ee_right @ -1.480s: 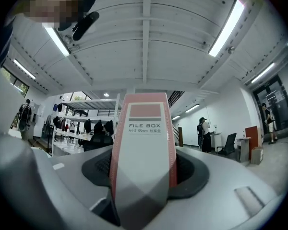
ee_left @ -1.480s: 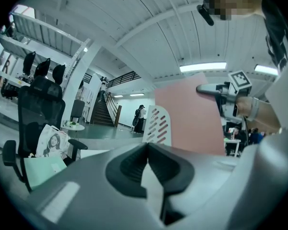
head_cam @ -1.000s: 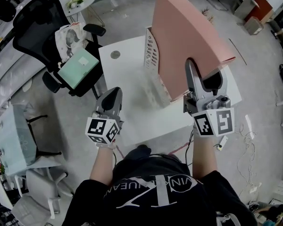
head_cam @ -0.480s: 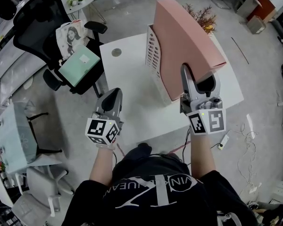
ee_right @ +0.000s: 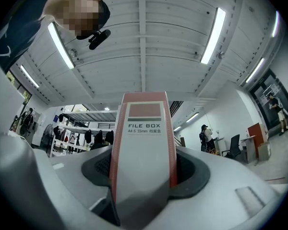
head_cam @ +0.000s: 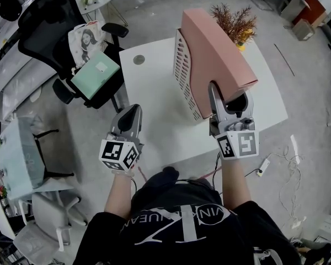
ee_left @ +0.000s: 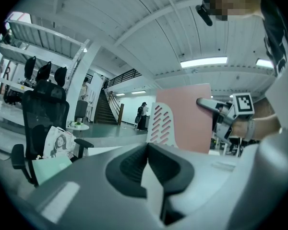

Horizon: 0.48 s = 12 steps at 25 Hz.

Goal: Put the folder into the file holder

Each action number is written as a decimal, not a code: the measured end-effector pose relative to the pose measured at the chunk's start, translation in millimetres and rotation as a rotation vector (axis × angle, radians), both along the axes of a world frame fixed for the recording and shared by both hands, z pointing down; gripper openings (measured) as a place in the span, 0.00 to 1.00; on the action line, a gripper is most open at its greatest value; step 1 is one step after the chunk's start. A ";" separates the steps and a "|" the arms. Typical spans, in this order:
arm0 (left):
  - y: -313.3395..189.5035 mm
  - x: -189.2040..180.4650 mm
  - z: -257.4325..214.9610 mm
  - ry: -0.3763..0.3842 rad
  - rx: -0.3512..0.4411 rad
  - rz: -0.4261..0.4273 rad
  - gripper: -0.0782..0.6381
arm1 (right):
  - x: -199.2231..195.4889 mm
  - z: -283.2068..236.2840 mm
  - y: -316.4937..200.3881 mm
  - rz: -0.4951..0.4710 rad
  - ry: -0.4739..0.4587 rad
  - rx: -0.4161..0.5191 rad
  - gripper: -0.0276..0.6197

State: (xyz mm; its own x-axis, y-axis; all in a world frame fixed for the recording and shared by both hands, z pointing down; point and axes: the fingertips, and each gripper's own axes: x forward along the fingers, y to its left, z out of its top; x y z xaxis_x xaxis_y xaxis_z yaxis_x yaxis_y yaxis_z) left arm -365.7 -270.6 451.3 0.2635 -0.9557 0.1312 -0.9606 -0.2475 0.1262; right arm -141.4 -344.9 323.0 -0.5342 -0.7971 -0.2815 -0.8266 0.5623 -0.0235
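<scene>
A pink box folder (head_cam: 218,51) stands tilted on the white table (head_cam: 154,104). Its lower end is against the slotted white file holder (head_cam: 183,73); whether it rests on the holder's bottom is hidden. My right gripper (head_cam: 227,95) is shut on the folder's near edge. In the right gripper view the grey spine labelled FILE BOX (ee_right: 143,143) fills the gap between the pads of the right gripper (ee_right: 143,176). My left gripper (head_cam: 130,117) hovers over the table's front left edge, shut and empty. In the left gripper view the left gripper (ee_left: 146,159) points at the folder (ee_left: 185,121) and holder (ee_left: 162,126).
A black office chair (head_cam: 49,32) at the left carries a green box (head_cam: 96,73) and a printed bag (head_cam: 88,37). A dried plant (head_cam: 236,21) stands at the table's far side, a round cap (head_cam: 139,59) at its far left corner. Cables and a power strip (head_cam: 262,167) lie on the floor at right.
The right gripper has brought the folder down and nearer, against the file holder, which uncovers the plant behind it. The left gripper has stayed in place.
</scene>
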 end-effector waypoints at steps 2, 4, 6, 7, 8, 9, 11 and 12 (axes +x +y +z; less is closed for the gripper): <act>0.7 1.3 2.8 -0.002 0.000 0.002 0.11 | 0.2 8.4 0.6 0.000 0.006 -0.009 0.50; 1.3 2.9 4.5 -0.001 -0.002 0.003 0.11 | -0.3 15.5 0.6 -0.001 0.014 -0.016 0.50; 1.8 4.7 4.8 -0.001 -0.004 0.004 0.11 | -0.6 20.3 0.5 -0.001 0.025 -0.025 0.50; 1.9 5.3 4.6 0.000 -0.004 0.005 0.11 | -0.6 22.3 0.3 0.000 0.030 -0.030 0.50; 2.1 5.8 4.3 0.001 -0.004 0.005 0.11 | -0.6 24.3 0.2 0.000 0.036 -0.035 0.50; 2.4 6.1 4.2 0.001 -0.004 0.004 0.11 | -0.5 26.3 0.1 0.001 0.040 -0.039 0.50; 2.7 6.5 4.3 0.002 -0.004 0.003 0.11 | -0.5 30.4 -0.1 0.002 0.048 -0.047 0.50; 2.8 6.5 4.5 0.002 -0.005 0.003 0.11 | -0.8 32.4 -0.2 0.002 0.053 -0.051 0.50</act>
